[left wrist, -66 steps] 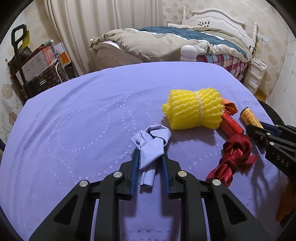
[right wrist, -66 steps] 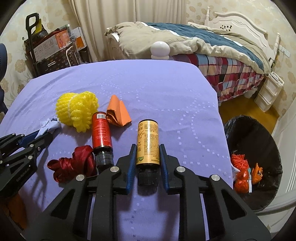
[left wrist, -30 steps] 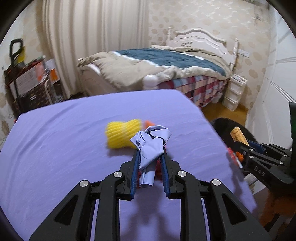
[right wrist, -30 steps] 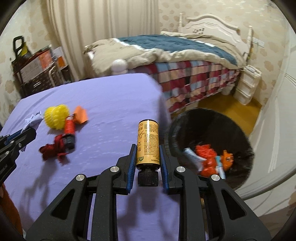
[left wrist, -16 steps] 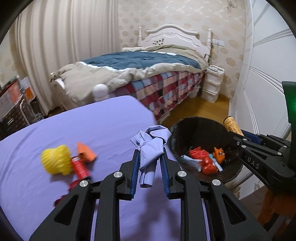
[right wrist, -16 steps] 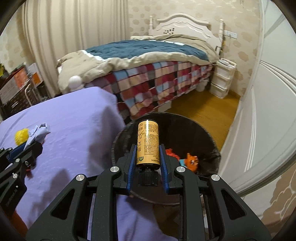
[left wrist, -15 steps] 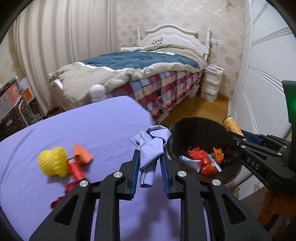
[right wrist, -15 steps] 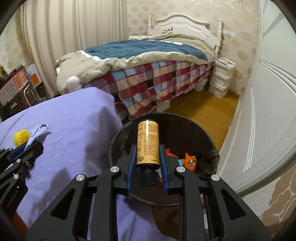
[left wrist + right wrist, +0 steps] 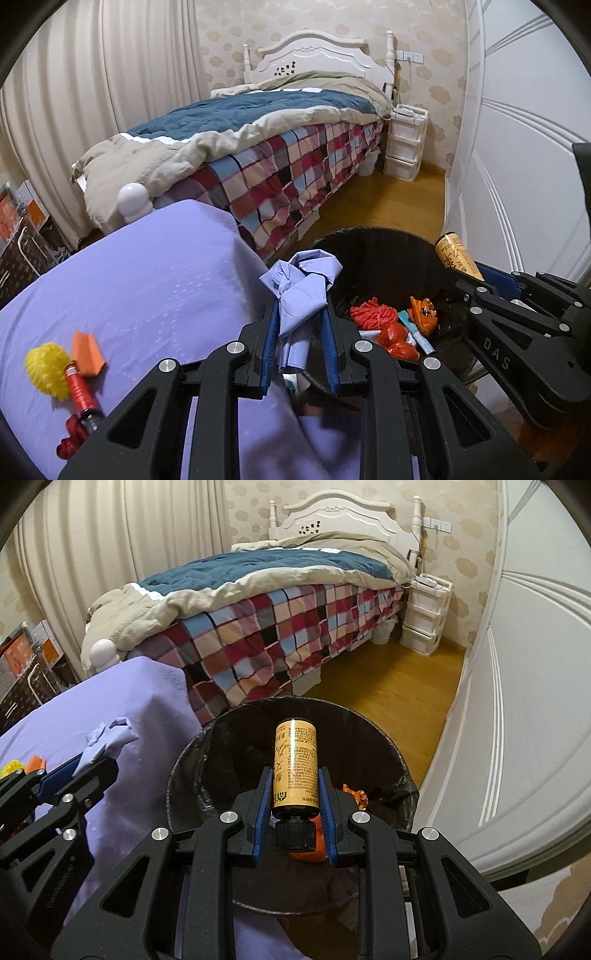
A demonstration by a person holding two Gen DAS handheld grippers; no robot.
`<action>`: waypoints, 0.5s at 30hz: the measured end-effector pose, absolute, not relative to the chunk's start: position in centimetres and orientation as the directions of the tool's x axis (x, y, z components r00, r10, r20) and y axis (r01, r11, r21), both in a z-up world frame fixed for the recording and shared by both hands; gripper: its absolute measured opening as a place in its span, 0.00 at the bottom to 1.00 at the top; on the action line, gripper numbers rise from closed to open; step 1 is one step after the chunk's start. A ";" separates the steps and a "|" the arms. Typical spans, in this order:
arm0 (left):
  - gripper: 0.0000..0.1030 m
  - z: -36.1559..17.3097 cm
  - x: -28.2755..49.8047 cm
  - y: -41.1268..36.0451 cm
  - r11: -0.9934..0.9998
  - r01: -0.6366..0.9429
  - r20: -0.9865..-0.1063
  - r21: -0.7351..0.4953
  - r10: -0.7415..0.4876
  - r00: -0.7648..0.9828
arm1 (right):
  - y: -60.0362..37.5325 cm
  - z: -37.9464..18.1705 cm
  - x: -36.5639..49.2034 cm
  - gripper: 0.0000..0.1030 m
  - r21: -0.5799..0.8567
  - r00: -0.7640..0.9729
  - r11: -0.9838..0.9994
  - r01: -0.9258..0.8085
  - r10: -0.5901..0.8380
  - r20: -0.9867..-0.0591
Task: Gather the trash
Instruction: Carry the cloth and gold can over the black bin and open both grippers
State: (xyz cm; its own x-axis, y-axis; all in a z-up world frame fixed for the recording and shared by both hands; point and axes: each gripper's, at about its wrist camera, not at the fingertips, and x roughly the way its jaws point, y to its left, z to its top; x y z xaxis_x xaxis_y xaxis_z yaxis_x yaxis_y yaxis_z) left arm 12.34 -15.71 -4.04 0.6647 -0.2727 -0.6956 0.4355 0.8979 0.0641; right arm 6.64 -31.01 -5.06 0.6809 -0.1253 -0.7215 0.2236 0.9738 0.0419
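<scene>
My left gripper [image 9: 298, 325] is shut on a crumpled pale blue paper [image 9: 301, 291] and holds it at the table's right edge, beside the black trash bin [image 9: 376, 251]. My right gripper [image 9: 295, 786] is shut on a gold bottle [image 9: 295, 764] with a black cap, held over the open bin [image 9: 229, 746]. The bin holds red and orange trash [image 9: 391, 325]. A yellow foam net [image 9: 48, 369], an orange paper [image 9: 86, 350], a red bottle [image 9: 79, 387] and a red ribbon [image 9: 72, 435] lie on the purple table [image 9: 147, 288].
A bed with a checked quilt [image 9: 280, 173] stands behind the table and bin. A white drawer unit [image 9: 404, 144] is by the headboard. A white panelled wall [image 9: 535, 701] runs along the right. Boxes and a cart [image 9: 18, 229] are at far left.
Both grippers have swung right from the table to the bin, carrying their loads. The gold bottle is now above the bin's opening and the blue paper is at its left rim.
</scene>
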 end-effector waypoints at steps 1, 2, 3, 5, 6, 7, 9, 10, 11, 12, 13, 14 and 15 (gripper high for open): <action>0.22 -4.2 12.6 -16.0 0.897 0.438 -0.700 0.066 -0.272 0.661 | -31.3 -5.2 6.8 0.23 0.043 0.679 0.973 0.227 -0.126 -0.724; 0.22 -4.4 12.8 -16.3 0.896 0.439 -0.702 0.067 -0.271 0.659 | -31.5 -5.3 7.0 0.23 0.045 0.676 0.972 0.231 -0.127 -0.725; 0.22 -4.5 13.0 -16.6 0.895 0.440 -0.704 0.069 -0.269 0.658 | -31.8 -5.5 7.1 0.23 0.047 0.675 0.971 0.234 -0.127 -0.727; 0.22 -4.7 13.4 -17.2 0.894 0.442 -0.709 0.073 -0.266 0.654 | -32.2 -5.7 7.5 0.23 0.049 0.670 0.970 0.238 -0.127 -0.731; 0.22 -4.7 13.5 -17.5 0.893 0.443 -0.710 0.075 -0.264 0.653 | -32.3 -5.8 7.6 0.23 0.049 0.669 0.970 0.240 -0.128 -0.732; 0.22 -4.8 13.7 -17.8 0.892 0.445 -0.711 0.080 -0.262 0.653 | -32.5 -5.9 7.8 0.23 0.049 0.667 0.969 0.242 -0.129 -0.734; 0.22 -4.9 13.9 -18.2 0.889 0.448 -0.710 0.091 -0.257 0.655 | -32.8 -6.2 8.1 0.23 0.052 0.662 0.968 0.246 -0.129 -0.738; 0.22 -5.0 14.0 -18.4 0.888 0.450 -0.710 0.098 -0.254 0.657 | -32.9 -6.4 8.2 0.23 0.054 0.659 0.967 0.248 -0.128 -0.741; 0.22 -5.1 14.1 -18.6 0.886 0.451 -0.710 0.105 -0.251 0.658 | -33.0 -6.6 8.4 0.23 0.057 0.656 0.967 0.250 -0.126 -0.744; 0.22 -5.2 14.2 -18.8 0.885 0.453 -0.712 0.108 -0.249 0.657 | -33.2 -6.8 8.5 0.23 0.058 0.653 0.966 0.252 -0.125 -0.747; 0.22 -5.3 14.3 -19.0 0.885 0.453 -0.716 0.107 -0.247 0.652 | -33.3 -6.9 8.6 0.23 0.058 0.651 0.966 0.253 -0.125 -0.749; 0.22 -5.4 14.5 -19.1 0.884 0.455 -0.722 0.104 -0.248 0.646 | -33.4 -7.1 8.7 0.23 0.060 0.648 0.965 0.255 -0.124 -0.752; 0.22 -5.5 14.6 -19.2 0.883 0.459 -0.727 0.100 -0.250 0.639 | -33.5 -7.2 8.8 0.23 0.062 0.646 0.965 0.256 -0.123 -0.754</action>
